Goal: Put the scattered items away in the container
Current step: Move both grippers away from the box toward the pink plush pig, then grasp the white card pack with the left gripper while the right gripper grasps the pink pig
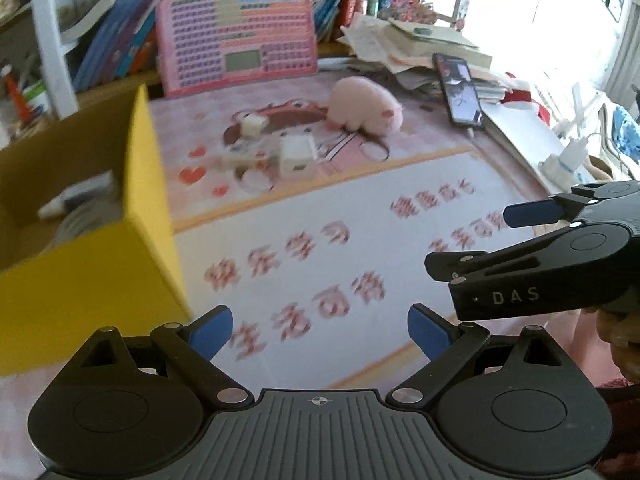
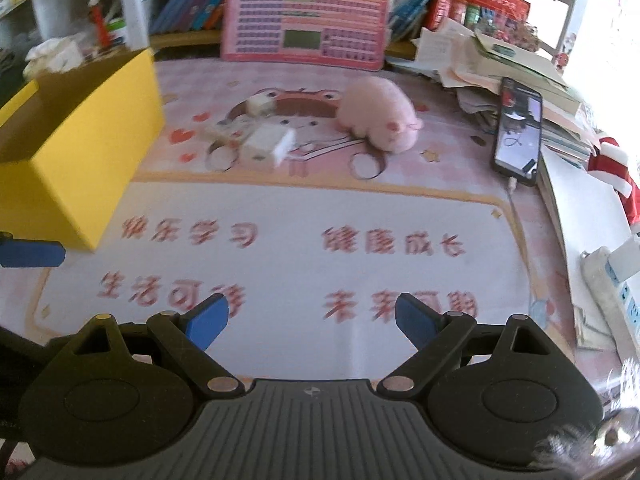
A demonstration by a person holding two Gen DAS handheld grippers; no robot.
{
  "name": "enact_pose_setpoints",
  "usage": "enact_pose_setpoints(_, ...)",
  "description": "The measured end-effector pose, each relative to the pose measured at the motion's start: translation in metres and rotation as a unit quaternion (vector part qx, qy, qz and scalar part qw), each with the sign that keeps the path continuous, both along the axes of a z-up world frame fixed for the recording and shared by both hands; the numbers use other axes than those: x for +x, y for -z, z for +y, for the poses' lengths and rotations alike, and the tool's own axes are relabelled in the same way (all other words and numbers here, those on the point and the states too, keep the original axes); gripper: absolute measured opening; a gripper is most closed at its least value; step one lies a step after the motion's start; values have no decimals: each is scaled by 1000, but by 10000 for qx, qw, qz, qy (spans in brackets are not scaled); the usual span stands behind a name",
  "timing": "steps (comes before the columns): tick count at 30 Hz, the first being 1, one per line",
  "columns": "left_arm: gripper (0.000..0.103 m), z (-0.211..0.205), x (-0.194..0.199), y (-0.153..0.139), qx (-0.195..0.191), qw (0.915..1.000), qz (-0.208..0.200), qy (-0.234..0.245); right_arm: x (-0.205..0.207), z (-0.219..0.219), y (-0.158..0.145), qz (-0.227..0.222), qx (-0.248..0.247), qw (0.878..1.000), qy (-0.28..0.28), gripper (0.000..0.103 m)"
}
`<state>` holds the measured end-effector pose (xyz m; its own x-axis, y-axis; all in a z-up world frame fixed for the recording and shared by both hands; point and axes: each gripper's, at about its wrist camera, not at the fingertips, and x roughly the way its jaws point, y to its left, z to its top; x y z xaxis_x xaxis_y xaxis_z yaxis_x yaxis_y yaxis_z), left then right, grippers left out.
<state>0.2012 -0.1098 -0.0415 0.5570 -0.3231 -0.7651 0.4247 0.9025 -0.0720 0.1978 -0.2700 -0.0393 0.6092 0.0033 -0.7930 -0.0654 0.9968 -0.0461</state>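
A yellow cardboard box (image 1: 148, 184) stands open at the left of the desk mat; it also shows in the right wrist view (image 2: 92, 152). Some pale items lie inside it (image 1: 76, 200). On the mat lie a pink plush pig (image 1: 362, 106) (image 2: 380, 118), a white charger block (image 1: 296, 154) (image 2: 268, 142), a small cream cube (image 1: 253, 125) (image 2: 260, 104) and a flat pale item (image 1: 236, 156) (image 2: 220, 132). My left gripper (image 1: 320, 330) is open and empty, near the box's front corner. My right gripper (image 2: 312, 320) is open and empty over the mat's front.
A pink keyboard toy (image 2: 306, 16) leans against books at the back. A phone (image 2: 518, 132) rests on a paper stack (image 2: 500, 64) at the right. A power strip (image 2: 616, 292) lies at the far right. The right gripper's body (image 1: 540, 272) shows in the left wrist view.
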Motion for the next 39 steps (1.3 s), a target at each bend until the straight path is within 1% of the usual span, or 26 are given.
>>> enact_pose_setpoints(6, 96, -28, 28, -9, 65, 9999, -131, -72, 28, -35, -4, -126, 216, 9996, 99, 91)
enact_pose_setpoints(10, 95, -41, 52, -15, 146, 9988, -340, -323, 53, -59, -6, -234, 407, 9987, 173, 91)
enact_pose_setpoints(14, 94, -52, 81, -15, 224, 9967, -444, -648, 81, -75, -6, -360, 481, 9982, 47, 90)
enact_pose_setpoints(17, 86, -60, 101, -10, 303, 9952, -491, -796, 102, -83, -4, -419, 462, 9980, -117, 90)
enact_pose_setpoints(19, 84, -65, 111, -5, 410, 9942, -505, -852, 117, -85, -1, -447, 424, 9978, -235, 89)
enact_pose_setpoints(21, 78, -68, 122, 0, 510, 9932, -505, -919, 130, -88, 0, -469, 389, 9976, -327, 89)
enact_pose_setpoints(22, 78, -68, 127, 2, 538, 9925, -500, -973, 136, -88, 1, -486, 374, 9974, -366, 88)
enact_pose_setpoints(24, 71, -66, 137, 5, 528, 9907, -504, -1145, 148, -90, 2, -523, 365, 9972, -396, 88)
enact_pose_setpoints(27, 63, -60, 152, 8, 457, 9874, -466, -1441, 164, -94, 1, -586, 461, 9965, -368, 88)
enact_pose_setpoints(31, 62, -53, 174, 18, 514, 9810, -364, -1834, 182, -98, 0, -672, 472, 9961, -327, 88)
enact_pose_setpoints(34, 62, -49, 191, 28, 612, 9792, -217, -1921, 195, -99, 2, -688, 444, 9960, -344, 88)
enact_pose_setpoints(37, 61, -48, 204, 40, 778, 9785, -83, -1910, 206, -101, 3, -680, 433, 9960, -379, 88)
enact_pose_setpoints(39, 62, -47, 210, 46, 810, 9787, 49, -1885, 211, -101, 4, -664, 432, 9960, -408, 88)
